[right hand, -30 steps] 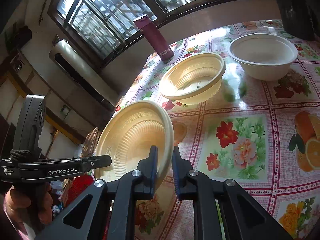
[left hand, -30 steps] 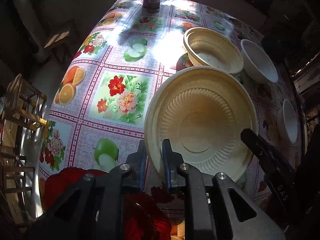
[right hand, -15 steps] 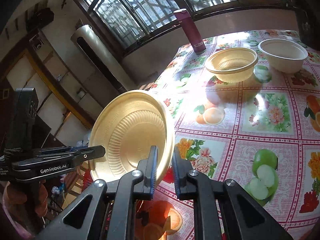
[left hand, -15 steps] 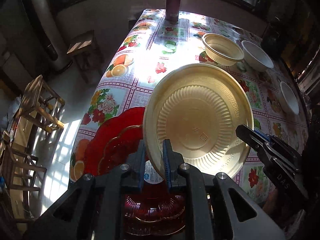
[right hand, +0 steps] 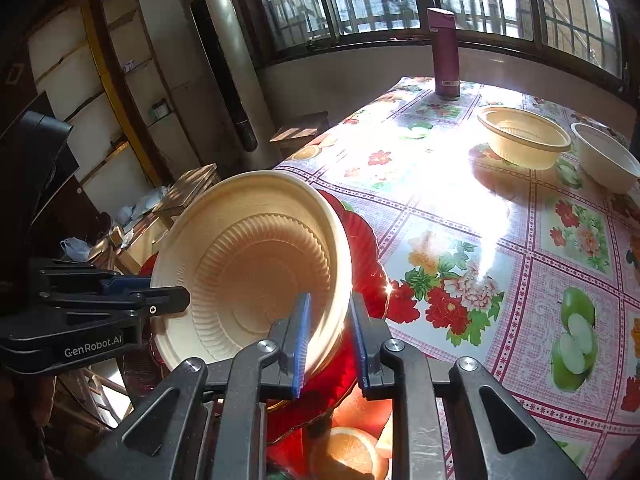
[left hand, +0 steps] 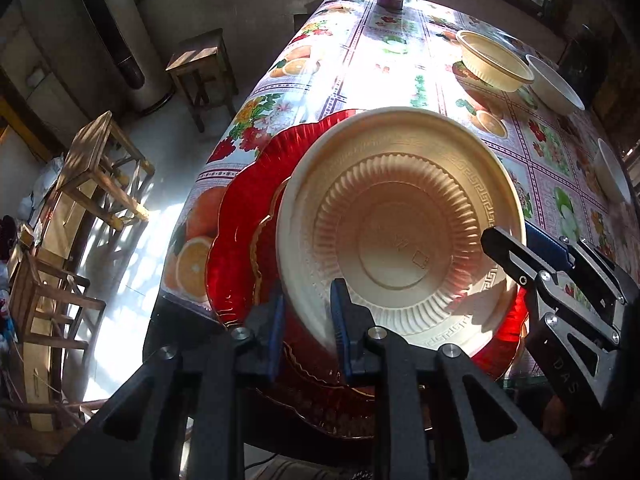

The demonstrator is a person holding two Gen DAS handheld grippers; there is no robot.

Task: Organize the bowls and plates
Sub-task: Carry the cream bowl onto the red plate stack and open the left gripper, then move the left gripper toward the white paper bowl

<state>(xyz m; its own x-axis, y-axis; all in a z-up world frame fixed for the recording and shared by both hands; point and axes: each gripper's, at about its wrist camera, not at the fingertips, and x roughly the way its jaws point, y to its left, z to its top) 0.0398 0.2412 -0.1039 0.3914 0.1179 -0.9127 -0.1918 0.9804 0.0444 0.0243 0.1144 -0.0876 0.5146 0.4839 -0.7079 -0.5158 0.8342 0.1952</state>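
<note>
Left wrist view: my left gripper [left hand: 306, 312] jaws just opening, loose astride cream plate [left hand: 400, 220] rim at 6 o'clock; my right gripper [right hand: 328, 332] likewise loosening at 3; plate tilted over red plates [left hand: 244, 216], release next

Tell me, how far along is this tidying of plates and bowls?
Early to midway, I'd judge. Done: the cream plate now sits over the red plate at the table's near end. In hand: the left tool and right tool have just been opening, their pads apart around its rim, letting it go. Left: the cream bowl and white bowl stand separate, another white dish beyond them.
</note>
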